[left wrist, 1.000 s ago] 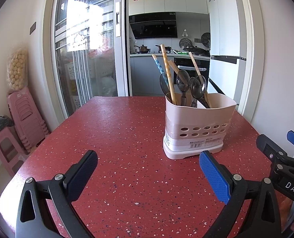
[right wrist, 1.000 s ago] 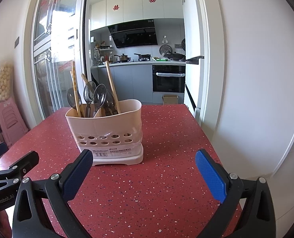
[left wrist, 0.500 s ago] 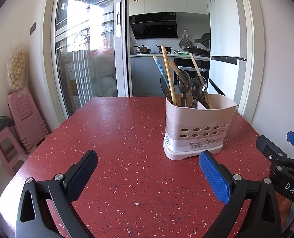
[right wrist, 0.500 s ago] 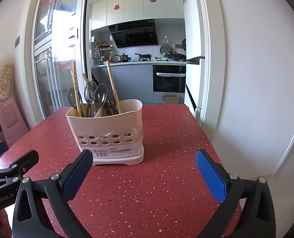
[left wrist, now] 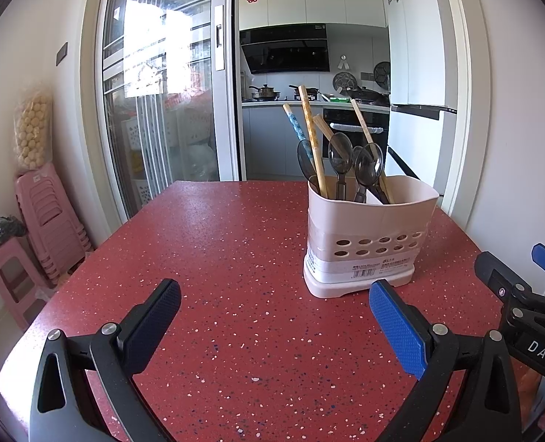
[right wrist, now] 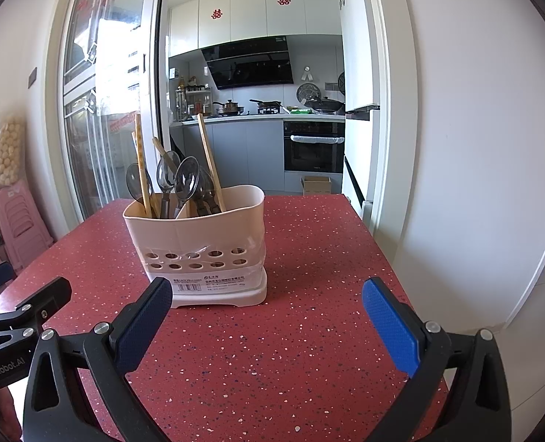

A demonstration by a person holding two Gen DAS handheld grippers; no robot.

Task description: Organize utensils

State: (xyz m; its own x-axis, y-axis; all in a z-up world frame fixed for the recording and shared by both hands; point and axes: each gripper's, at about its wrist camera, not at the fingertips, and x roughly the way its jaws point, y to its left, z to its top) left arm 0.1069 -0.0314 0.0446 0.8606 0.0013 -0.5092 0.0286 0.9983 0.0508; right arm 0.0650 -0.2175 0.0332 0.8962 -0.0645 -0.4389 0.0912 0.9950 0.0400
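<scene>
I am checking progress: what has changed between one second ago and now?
Almost nothing. The utensil holder sits a trace lower and nearer in the left wrist view, so that gripper edged forward slightly. Both grippers stay open and empty; spoons and chopsticks are untouched.

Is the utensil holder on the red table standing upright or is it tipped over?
Upright. The utensil holder sits flat on its base on the red table, opening upward, with spoons and chopsticks sticking out of the top.
</scene>
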